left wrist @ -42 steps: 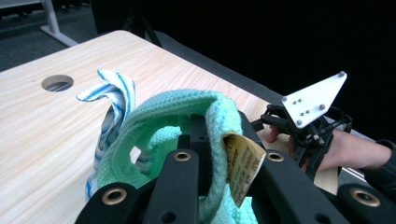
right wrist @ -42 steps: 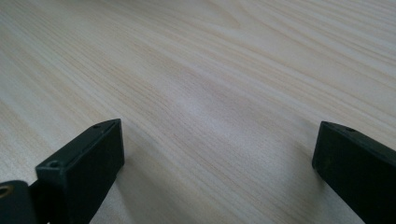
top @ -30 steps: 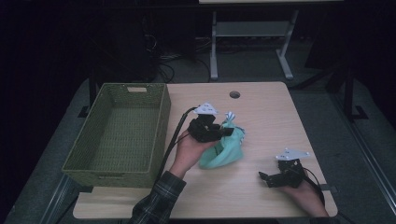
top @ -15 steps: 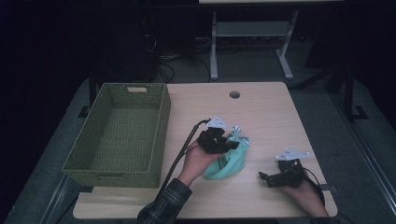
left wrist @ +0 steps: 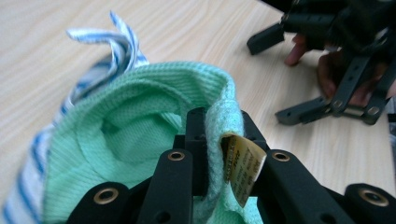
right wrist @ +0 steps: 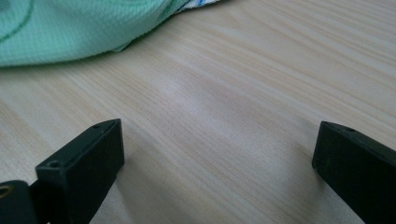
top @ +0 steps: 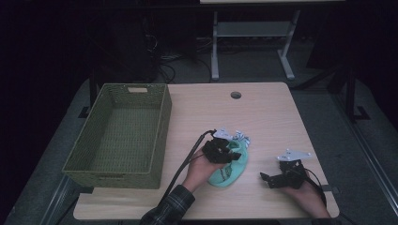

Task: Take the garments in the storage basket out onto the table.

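Tag's (left wrist: 243,168) print blurred; striped cloth (left wrist: 28,196) cut off at bottom-left edge.

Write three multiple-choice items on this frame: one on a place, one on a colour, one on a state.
1. Where is the basket?
A. table's left side
B. table's right side
C. on the floor

2. What colour is the cloth in the left gripper?
A. red
B. mint green
C. black

3. How does the right gripper stand?
A. shut on the cloth
B. open over bare table
C. inside the basket

Key: 1 A, it sits at the left edge; 2 B, green knit between the jaws; 3 B, jaws apart, nothing between them.
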Available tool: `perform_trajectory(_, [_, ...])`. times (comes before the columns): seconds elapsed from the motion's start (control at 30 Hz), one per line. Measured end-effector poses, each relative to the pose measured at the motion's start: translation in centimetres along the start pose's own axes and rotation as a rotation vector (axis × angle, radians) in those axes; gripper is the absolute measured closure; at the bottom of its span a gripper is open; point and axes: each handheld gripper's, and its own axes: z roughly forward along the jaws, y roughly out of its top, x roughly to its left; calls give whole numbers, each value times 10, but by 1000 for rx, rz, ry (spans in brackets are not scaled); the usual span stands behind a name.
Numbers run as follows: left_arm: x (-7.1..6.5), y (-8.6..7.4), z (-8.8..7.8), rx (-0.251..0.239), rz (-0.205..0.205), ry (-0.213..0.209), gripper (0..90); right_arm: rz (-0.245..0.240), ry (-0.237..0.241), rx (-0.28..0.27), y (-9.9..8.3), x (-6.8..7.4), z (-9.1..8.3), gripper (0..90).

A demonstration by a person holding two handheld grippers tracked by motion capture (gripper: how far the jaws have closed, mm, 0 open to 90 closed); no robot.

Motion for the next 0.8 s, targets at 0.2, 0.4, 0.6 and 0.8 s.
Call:
perform_trajectory(0.2, [2,-9,11,54,11,12,759,1,0,0,0,0,0,15])
perform_trajectory(0.4, [3,-9,10,67,10,6,641,0,0,0,0,0,0,15])
perform_trajectory(0.6, [3,-5,-4,52,29,20,514,1,0,0,0,0,0,15])
perform_trajectory(0.8, [3,-1,-18,39,42,26,489,0,0,0,0,0,0,15])
